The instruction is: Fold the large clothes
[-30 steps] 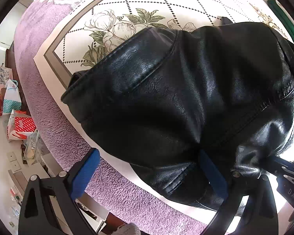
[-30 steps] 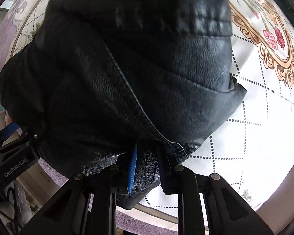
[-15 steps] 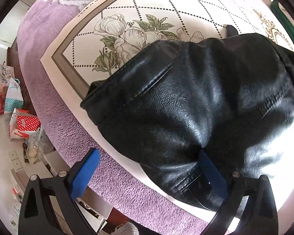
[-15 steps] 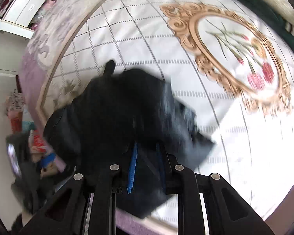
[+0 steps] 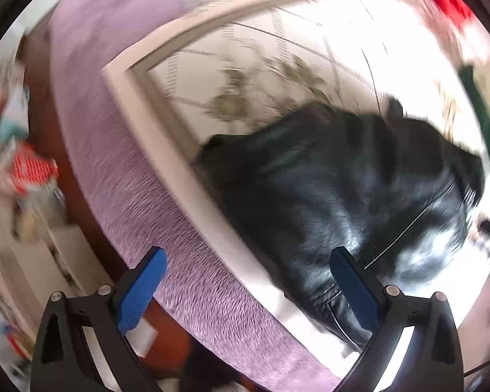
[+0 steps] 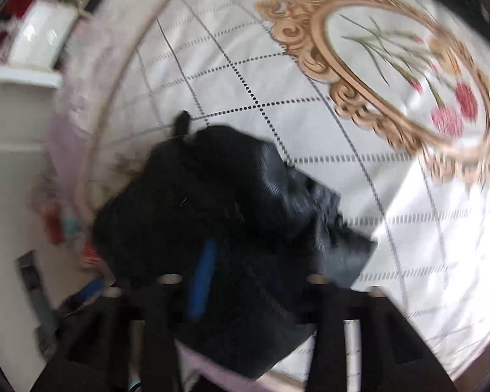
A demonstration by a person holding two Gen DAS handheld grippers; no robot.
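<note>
Since a second ago the right gripper [image 6: 254,281] has let go of the jacket [image 6: 212,215]; its jaws are opening, with leather still bunched between them. The left gripper [image 5: 245,289] has pulled back, jaws wide and empty. The jacket lies crumpled on the bed [image 5: 137,192] near its purple edge, on the floral bedspread [image 6: 310,104]. Clutter [image 5: 26,179] sits on the floor beyond, blurred.

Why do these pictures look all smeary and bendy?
Left wrist view: motion blur smears the purple blanket, and glare whitens the bedspread. Right wrist view: the black jacket is blurred. The fisheye lens bends the straight grid lines.
</note>
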